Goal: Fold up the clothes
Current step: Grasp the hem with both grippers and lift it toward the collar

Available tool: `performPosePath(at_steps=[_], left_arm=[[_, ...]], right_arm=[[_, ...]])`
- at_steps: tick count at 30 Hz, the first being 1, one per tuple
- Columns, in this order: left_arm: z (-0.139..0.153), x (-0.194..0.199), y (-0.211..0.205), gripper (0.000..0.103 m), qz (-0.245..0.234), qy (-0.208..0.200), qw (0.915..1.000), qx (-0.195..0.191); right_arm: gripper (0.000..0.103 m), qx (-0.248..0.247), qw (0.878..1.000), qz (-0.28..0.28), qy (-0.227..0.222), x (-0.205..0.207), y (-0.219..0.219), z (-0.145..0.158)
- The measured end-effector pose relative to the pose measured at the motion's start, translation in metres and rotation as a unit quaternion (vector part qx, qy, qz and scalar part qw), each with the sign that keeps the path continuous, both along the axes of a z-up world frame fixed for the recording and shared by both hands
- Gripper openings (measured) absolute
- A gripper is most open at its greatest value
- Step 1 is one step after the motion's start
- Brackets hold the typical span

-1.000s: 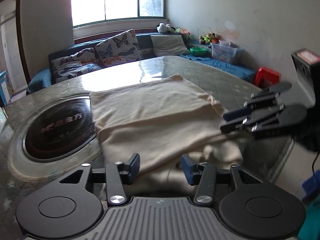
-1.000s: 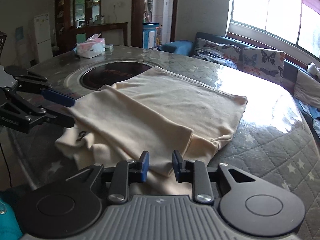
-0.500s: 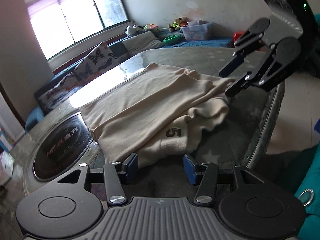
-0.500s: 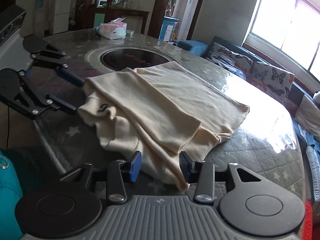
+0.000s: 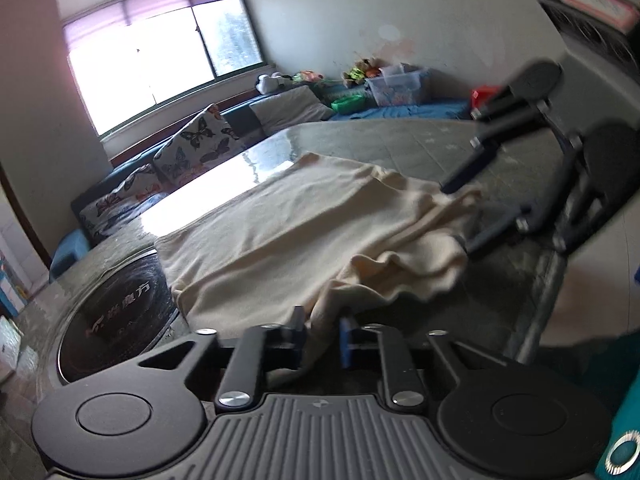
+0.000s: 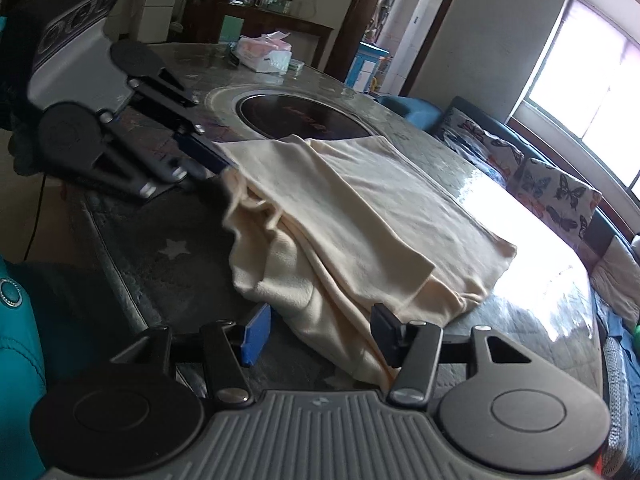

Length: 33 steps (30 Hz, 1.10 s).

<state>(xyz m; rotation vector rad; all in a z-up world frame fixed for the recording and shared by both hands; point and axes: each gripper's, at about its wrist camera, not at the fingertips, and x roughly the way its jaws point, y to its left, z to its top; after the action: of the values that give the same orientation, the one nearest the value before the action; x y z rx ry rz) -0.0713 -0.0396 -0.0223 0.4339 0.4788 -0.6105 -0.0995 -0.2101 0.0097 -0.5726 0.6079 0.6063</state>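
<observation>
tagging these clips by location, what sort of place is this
Most likely a lived-in home, a living and dining room: a sofa with butterfly cushions under a window, a dining table with an inset cooktop, and soft toys.

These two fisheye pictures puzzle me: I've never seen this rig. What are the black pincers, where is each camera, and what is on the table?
There is no robot here. A person carries a two-finger gripper in each hand, and a camera on each looks forward along its fingers.

The left wrist view shows the left gripper at the bottom, its jaws closed on a fold of the cream garment. The pincer at its upper right is the right gripper, seen from outside, at the garment's far corner.

The right wrist view shows that same right gripper from behind, jaws open around the cloth's near edge.

The garment lies partly folded on a grey table with a dark round hotplate. A tissue pack sits further back.
</observation>
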Motion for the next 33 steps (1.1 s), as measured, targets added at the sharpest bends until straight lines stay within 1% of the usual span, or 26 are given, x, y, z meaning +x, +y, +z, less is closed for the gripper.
performPosePath(at_steps=[2,6,10,12,13,14,15,17,19,20,22,26,30,32,33], left_arm=[[0.007,0.010,0.004,0.009,0.010,0.010,0.9996,-0.024],[0.017,0.027,0.006,0.009,0.024,0.023,0.9982,-0.049],[0.017,0.037,0.008,0.009,0.027,0.036,0.9972,-0.059],[0.017,0.039,0.009,0.009,0.027,0.041,0.9969,-0.061],[0.017,0.039,0.011,0.011,0.027,0.044,0.9967,-0.062],[0.017,0.039,0.013,0.013,0.027,0.045,0.9967,-0.063],[0.017,0.038,0.015,0.014,0.027,0.044,0.9968,-0.061],[0.016,0.035,0.019,0.021,0.025,0.043,0.9972,-0.055],[0.013,0.029,0.021,0.023,0.020,0.041,0.9979,-0.045],[0.012,0.027,0.023,0.032,0.020,0.040,0.9982,-0.041],[0.007,0.022,0.025,0.039,0.022,0.033,0.9988,-0.029],[-0.003,0.013,0.027,0.039,0.018,0.014,0.9997,0.003],[-0.012,0.005,0.024,0.039,0.006,-0.016,0.9989,0.044],[-0.014,0.005,0.023,0.036,0.002,-0.024,0.9982,0.054],[-0.015,0.004,0.023,0.032,0.000,-0.029,0.9979,0.059]], right_arm=[[0.056,0.002,1.000,0.005,-0.001,0.004,0.001,-0.001],[0.056,0.007,1.000,0.008,-0.002,0.013,0.002,-0.004],[0.053,0.024,1.000,0.006,0.001,0.026,0.004,-0.006],[0.046,0.036,0.999,0.002,0.009,0.034,0.005,-0.008],[0.034,0.042,0.999,-0.001,0.019,0.039,0.006,-0.008],[0.026,0.048,0.998,-0.007,0.027,0.044,0.006,-0.008],[0.025,0.056,0.998,-0.012,0.037,0.049,0.005,-0.007],[0.018,0.076,0.995,-0.020,0.054,0.057,0.002,-0.005],[0.017,0.095,0.993,-0.027,0.068,0.064,-0.002,-0.001],[0.016,0.102,0.992,-0.031,0.073,0.067,-0.003,0.001],[0.016,0.111,0.990,-0.034,0.076,0.070,-0.005,0.004],[0.015,0.126,0.988,-0.039,0.077,0.073,-0.008,0.009],[0.013,0.139,0.987,-0.046,0.073,0.073,-0.009,0.014],[0.012,0.144,0.986,-0.047,0.068,0.073,-0.009,0.016],[0.012,0.146,0.986,-0.048,0.066,0.072,-0.009,0.018]])
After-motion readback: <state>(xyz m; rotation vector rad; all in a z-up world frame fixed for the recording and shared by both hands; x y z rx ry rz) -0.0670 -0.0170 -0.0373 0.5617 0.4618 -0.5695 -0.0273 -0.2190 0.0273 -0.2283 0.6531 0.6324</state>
